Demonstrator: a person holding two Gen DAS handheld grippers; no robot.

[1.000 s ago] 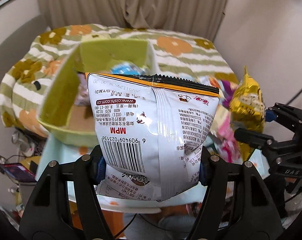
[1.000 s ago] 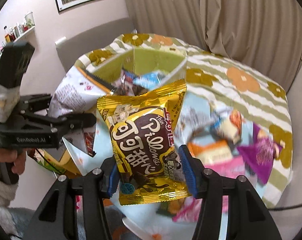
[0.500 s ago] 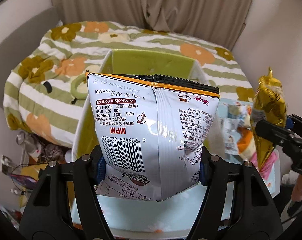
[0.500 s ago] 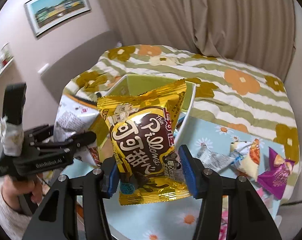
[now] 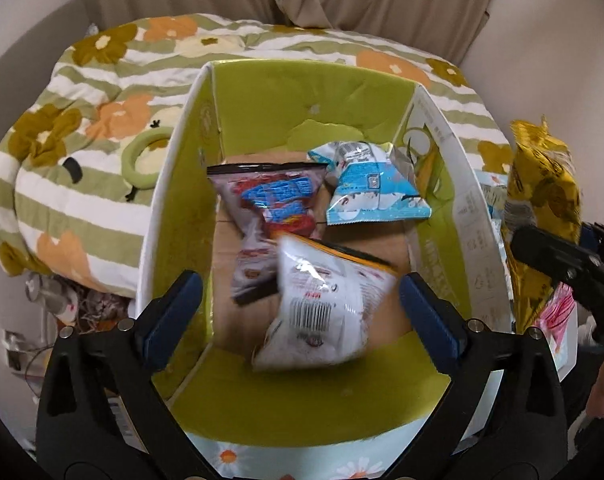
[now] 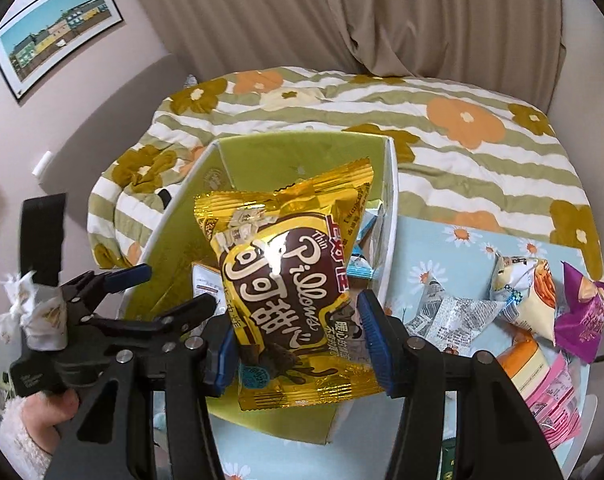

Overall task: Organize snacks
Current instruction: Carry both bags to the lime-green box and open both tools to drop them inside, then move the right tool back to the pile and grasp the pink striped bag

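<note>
My left gripper point(image 5: 300, 308) hangs over the green box point(image 5: 310, 92), its jaws opening wide. The white snack bag point(image 5: 322, 308) with a barcode has left the pads and drops, blurred, into the box. A red-and-blue bag point(image 5: 278, 204) and a light blue bag point(image 5: 370, 188) lie on the box floor. My right gripper point(image 6: 298, 344) is shut on the gold chocolate snack bag point(image 6: 290, 276), held upright over the near right part of the green box point(image 6: 270, 148). In the right wrist view the left gripper point(image 6: 162, 292) shows at the left, spread over the box.
The box stands on a light blue daisy-print cloth point(image 6: 454, 248). Several loose snack packets point(image 6: 522, 292) lie on the cloth right of the box. A striped flowered quilt point(image 5: 102, 128) covers the bed behind. Curtains hang at the back. A hand in a fluffy sleeve point(image 6: 26, 420) holds the left gripper.
The left gripper moved over the box and spread its jaws, letting go of the white bag, which now falls inside. The right gripper carried the gold bag closer to the box.
</note>
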